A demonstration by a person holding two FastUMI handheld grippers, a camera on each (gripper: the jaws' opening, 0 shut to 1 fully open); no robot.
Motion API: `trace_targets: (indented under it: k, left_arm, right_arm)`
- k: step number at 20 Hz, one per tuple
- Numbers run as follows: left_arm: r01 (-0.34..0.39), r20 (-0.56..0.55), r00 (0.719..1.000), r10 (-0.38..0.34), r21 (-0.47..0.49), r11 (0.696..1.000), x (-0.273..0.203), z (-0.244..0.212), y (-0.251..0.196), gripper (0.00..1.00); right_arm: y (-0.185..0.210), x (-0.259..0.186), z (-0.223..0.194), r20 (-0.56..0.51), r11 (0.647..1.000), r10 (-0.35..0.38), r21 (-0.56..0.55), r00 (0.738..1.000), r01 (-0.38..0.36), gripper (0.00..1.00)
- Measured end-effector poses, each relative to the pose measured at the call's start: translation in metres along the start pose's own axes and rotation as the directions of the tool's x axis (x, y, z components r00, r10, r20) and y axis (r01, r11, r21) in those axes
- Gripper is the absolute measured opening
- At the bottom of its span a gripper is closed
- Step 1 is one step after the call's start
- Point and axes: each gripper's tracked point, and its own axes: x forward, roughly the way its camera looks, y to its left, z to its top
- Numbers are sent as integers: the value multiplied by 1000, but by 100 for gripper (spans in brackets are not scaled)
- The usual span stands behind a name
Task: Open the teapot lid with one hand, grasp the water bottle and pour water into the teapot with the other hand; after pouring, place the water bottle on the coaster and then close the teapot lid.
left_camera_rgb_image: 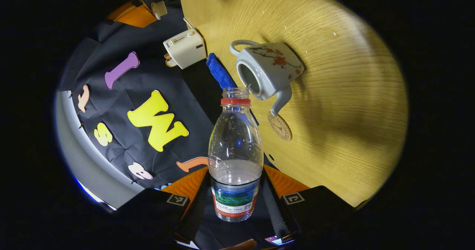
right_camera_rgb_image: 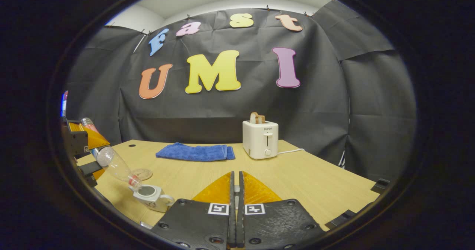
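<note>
My left gripper (left_camera_rgb_image: 235, 176) is shut on a clear water bottle (left_camera_rgb_image: 235, 146) with a red neck ring and no cap. The bottle (right_camera_rgb_image: 115, 164) tilts mouth-down over the open white flowered teapot (right_camera_rgb_image: 150, 197), its mouth just above the opening. Some water sits in the bottle's lower part. The teapot (left_camera_rgb_image: 269, 70) has no lid on it. A round wooden coaster (left_camera_rgb_image: 280, 126) lies beside its spout. My right gripper (right_camera_rgb_image: 236, 179) hovers above the table to the right of the teapot, fingers nearly together with a pale sliver in the gap, seemingly the lid's knob; the rest is hidden.
A folded blue towel (right_camera_rgb_image: 195, 152) lies at the back of the wooden table (right_camera_rgb_image: 315, 176). To its right stands a white toaster (right_camera_rgb_image: 260, 138) with bread in it, its cord trailing right. The towel (left_camera_rgb_image: 220, 72) and toaster (left_camera_rgb_image: 184, 49) lie beyond the teapot.
</note>
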Motion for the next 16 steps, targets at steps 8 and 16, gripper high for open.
trace_targets:
  k: [8, 16]
  left_arm:
    - [-24, -18, 1000, 25, 36, 999, -5, 1, 4, 78]
    - [-55, -31, 998, 57, 57, 997, -8, 1, 10, 78]
  right_arm:
    - [-1, 0, -2, -6, 1000, -2, 0, 1000, 2, 1]
    - [0, 0, -2, -7, 1000, -3, -7, 1000, 3, 2]
